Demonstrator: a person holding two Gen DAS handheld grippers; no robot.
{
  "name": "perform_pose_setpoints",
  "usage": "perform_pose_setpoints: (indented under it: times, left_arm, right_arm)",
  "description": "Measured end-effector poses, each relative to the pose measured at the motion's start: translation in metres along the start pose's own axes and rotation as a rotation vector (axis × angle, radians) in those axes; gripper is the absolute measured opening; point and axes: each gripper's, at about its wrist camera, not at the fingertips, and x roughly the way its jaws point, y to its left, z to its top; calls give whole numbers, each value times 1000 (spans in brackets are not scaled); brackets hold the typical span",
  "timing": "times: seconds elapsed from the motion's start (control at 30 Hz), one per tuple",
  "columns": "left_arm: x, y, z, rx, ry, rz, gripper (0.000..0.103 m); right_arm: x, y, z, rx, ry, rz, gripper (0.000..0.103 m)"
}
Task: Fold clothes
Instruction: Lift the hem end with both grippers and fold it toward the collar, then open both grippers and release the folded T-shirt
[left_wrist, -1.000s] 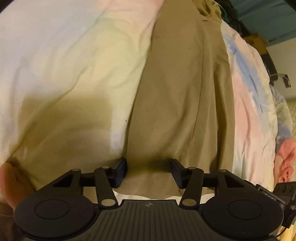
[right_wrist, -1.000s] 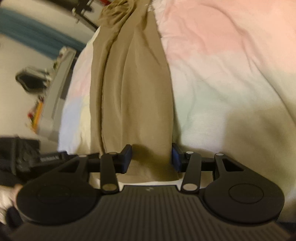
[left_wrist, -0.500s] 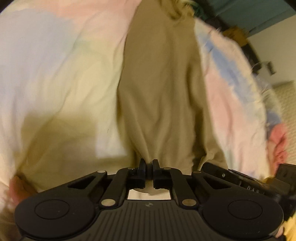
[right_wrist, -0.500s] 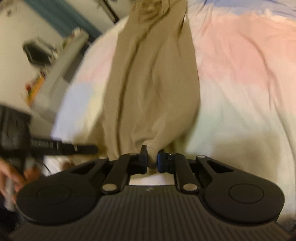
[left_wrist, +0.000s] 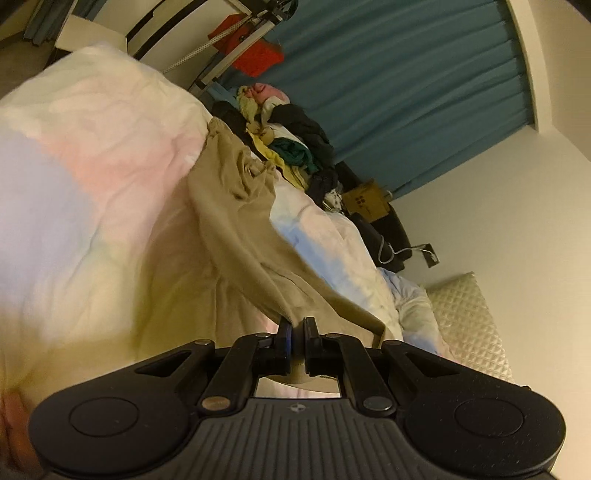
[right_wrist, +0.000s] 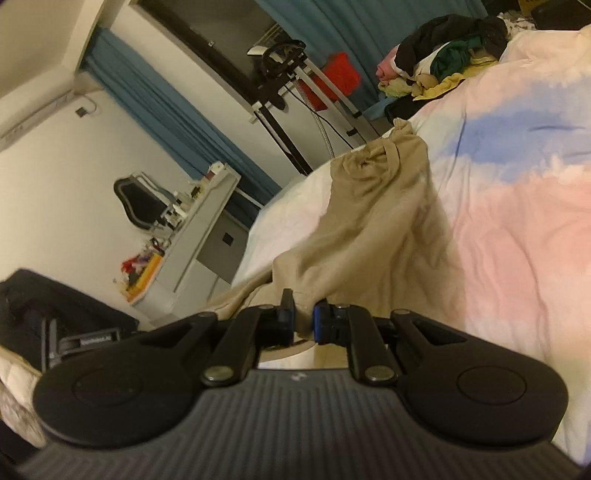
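A long tan garment (left_wrist: 236, 236) lies lengthwise on a pastel bedspread (left_wrist: 92, 206), its far end bunched near the bed's edge. My left gripper (left_wrist: 294, 332) is shut on the garment's near edge and holds it lifted off the bed. The same tan garment (right_wrist: 369, 229) shows in the right wrist view, rising from the bedspread (right_wrist: 517, 221). My right gripper (right_wrist: 303, 317) is shut on another part of that near edge, also lifted. The cloth hangs slack between the two grips.
A pile of mixed clothes (left_wrist: 291, 136) sits at the bed's far end, also in the right wrist view (right_wrist: 443, 62). Blue curtains (left_wrist: 406, 74), a quilted pillow (left_wrist: 465, 317), a white desk (right_wrist: 199, 229) and a metal rack (right_wrist: 295, 74) surround the bed.
Both grippers were open around the garment's near edge, then closed on it. Both have since lifted the edge up off the bed, so the room beyond comes into view.
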Motion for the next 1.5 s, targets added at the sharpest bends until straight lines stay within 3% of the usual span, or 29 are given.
perform_pose_setpoints:
  times: [0.13, 0.33, 0.4, 0.47, 0.63, 0.87, 0.97, 1.17, 1.33, 1.43, 1.5]
  left_arm:
    - [-6, 16, -46, -27, 67, 20, 6]
    - [8, 42, -84, -79, 121, 51, 6]
    - [22, 45, -77, -79, 118, 52, 6]
    - [55, 40, -55, -11, 122, 66, 6]
    - [130, 16, 28, 106, 50, 166, 6]
    - [227, 18, 135, 134, -57, 299, 6]
    - [254, 34, 160, 150, -85, 322, 6]
    - [325, 66, 174, 246, -89, 409, 7]
    - [346, 70, 169, 322, -102, 427, 9]
    - [337, 62, 163, 354, -107, 422, 26]
    - [321, 51, 157, 383, -128, 434, 48]
  right_arm:
    - [-12, -14, -33, -11, 67, -42, 12]
    - [-27, -37, -71, 50, 129, -46, 12]
    - [-19, -42, -63, 63, 111, -48, 12]
    - [-1, -44, -45, 62, 79, -75, 12]
    - [72, -58, 20, 67, 15, -131, 12]
    - [176, -77, 97, 52, -40, -190, 13]
    - [216, -92, 115, 18, -45, -221, 13]
    - [282, -123, 124, -84, -29, -292, 13]
    - [303, -137, 111, -147, -28, -319, 14]
    - [292, -127, 104, -188, -61, -325, 16]
    - [282, -113, 101, -231, -84, -336, 19]
